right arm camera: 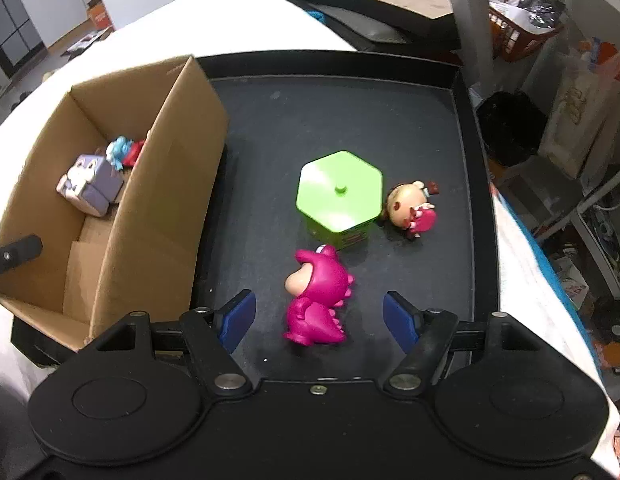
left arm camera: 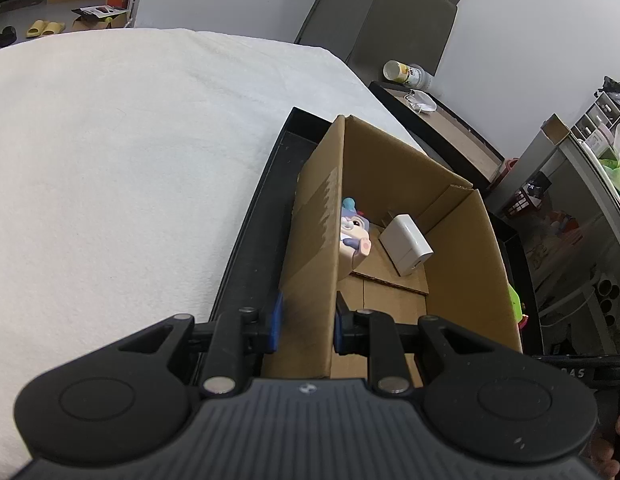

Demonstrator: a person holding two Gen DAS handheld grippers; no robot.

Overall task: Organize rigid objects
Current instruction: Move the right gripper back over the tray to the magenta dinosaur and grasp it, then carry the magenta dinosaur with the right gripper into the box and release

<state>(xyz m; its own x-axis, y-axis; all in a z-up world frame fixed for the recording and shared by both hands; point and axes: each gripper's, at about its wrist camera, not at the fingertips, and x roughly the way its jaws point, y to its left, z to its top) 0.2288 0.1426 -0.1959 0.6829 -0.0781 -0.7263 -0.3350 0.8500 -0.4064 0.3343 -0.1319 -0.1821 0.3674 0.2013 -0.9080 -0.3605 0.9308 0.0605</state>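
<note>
- Nearest, the right gripper (right arm camera: pixel 318 322) hangs over the black tray (right arm camera: pixel 449 140) with its blue pads spread wide — nothing between them but air.
- Just ahead, slightly left of the gap's midline, stands the pink dinosaur figure (right arm camera: pixel 317 300), upright, back to the camera; it looks like the next pick, and the right hand is plainly the nearer one.
- Beyond the dinosaur sits the green hexagonal box (right arm camera: pixel 338 196), with a small doll figure (right arm camera: pixel 411 208) lying at its right.
- Left of the dinosaur, the cardboard box (right arm camera: pixel 158 208) already holds a purple cube toy (right arm camera: pixel 90 186).
- Meanwhile the left gripper (left arm camera: pixel 306 328) is clamped on the carton's side wall — steadying it, probably — with a white charger (left arm camera: pixel 405 244) inside.
</note>
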